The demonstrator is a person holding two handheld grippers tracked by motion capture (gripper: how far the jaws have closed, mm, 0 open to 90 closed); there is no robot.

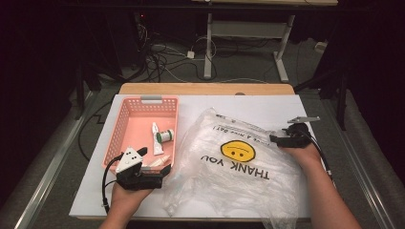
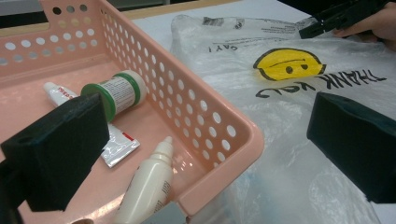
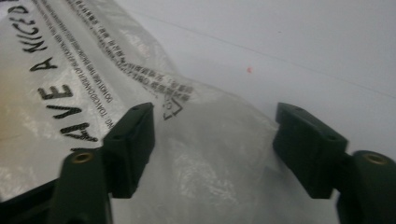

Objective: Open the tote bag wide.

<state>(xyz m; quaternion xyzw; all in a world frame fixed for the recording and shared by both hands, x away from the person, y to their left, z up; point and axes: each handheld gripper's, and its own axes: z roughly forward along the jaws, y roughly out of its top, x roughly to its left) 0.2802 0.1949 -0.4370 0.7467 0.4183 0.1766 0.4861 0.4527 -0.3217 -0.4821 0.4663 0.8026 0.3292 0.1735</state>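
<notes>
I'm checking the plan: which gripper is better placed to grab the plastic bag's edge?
Right. The right gripper has open jaws straddling the plastic bag at its edge. The left gripper sits by the basket corner.

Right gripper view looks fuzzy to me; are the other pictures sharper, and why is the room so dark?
Right gripper view: soft, the clear printed plastic bag blurred. Left gripper view: the pink perforated basket crisp, the near jaws soft. High view: the white table top lit, the surroundings dark.

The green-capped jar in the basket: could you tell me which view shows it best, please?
The left gripper view: the green-capped jar lies on its side, close and sharp. The high view shows it small; the right gripper view faces the plastic bag.
</notes>
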